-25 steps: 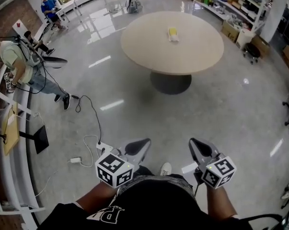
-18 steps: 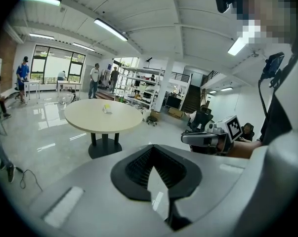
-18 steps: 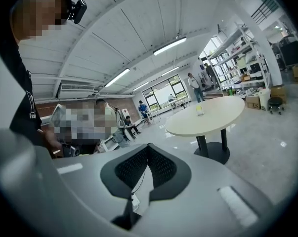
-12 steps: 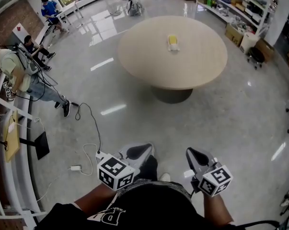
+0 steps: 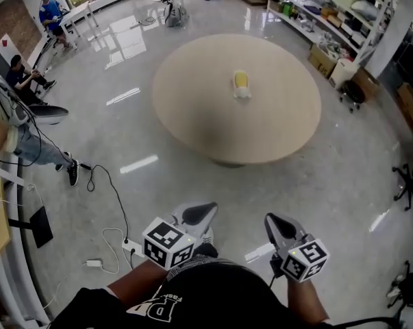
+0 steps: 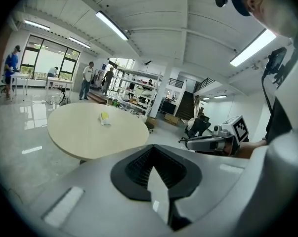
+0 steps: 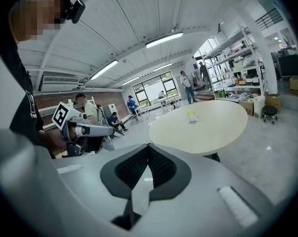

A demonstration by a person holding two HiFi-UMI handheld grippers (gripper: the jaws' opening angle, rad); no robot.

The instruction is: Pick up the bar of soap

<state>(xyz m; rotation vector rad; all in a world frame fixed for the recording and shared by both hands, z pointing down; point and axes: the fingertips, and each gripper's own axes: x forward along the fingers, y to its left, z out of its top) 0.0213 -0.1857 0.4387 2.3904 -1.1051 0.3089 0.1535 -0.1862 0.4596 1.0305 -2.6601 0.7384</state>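
A yellow bar of soap on a white wrapper lies near the middle of a round beige table, a few steps ahead of me. Both gripper views show it far off, the soap small on the table in one and the soap on the table in the other. My left gripper and right gripper are held low by my waist, side by side over the floor. Both are shut with nothing between the jaws. The left gripper and right gripper point towards the table.
People sit at the far left by a rail, and one stands at the back. A cable and power strip lie on the floor to my left. Shelves with boxes line the right wall; a stool and an office chair stand there.
The table and soap have come nearer and lower in the head view as I walk forward. Both grippers stay shut and low at my waist.
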